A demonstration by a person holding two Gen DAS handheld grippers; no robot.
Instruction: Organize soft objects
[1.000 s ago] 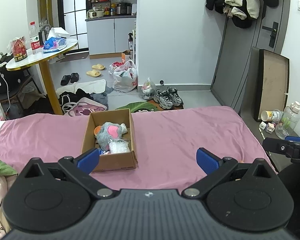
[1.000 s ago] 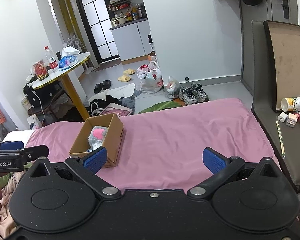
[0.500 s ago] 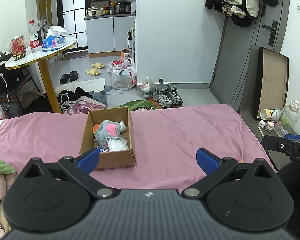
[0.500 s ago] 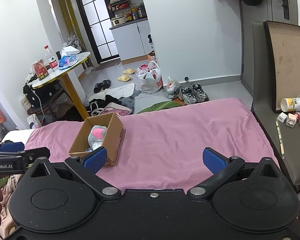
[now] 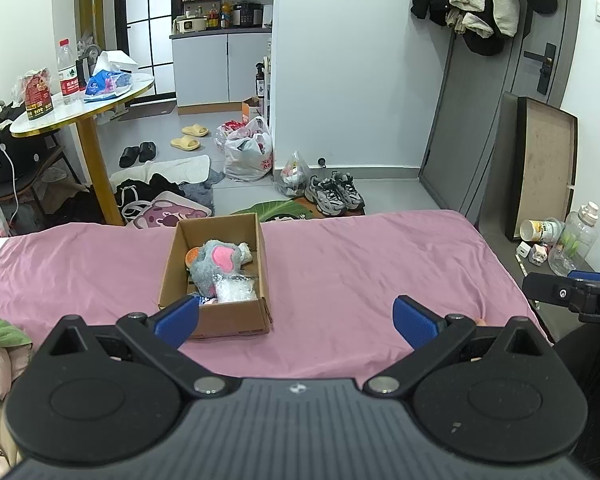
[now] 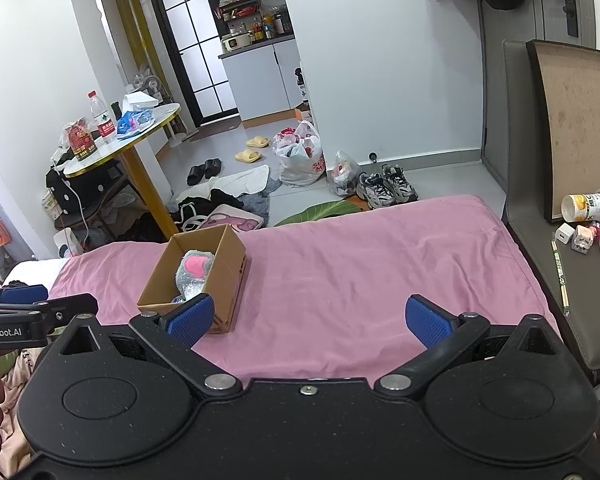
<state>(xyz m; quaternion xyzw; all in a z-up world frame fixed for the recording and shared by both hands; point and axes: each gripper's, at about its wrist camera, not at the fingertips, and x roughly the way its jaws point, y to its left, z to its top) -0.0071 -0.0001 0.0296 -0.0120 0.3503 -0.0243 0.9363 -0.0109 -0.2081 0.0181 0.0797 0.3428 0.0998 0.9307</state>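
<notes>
Left tool and right tool, both wide open and empty, hover above a pink bed near a cardboard box containing a grey plush toy.

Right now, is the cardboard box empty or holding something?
Holding something: a grey plush toy and a clear plastic bag lie inside the cardboard box.
</notes>
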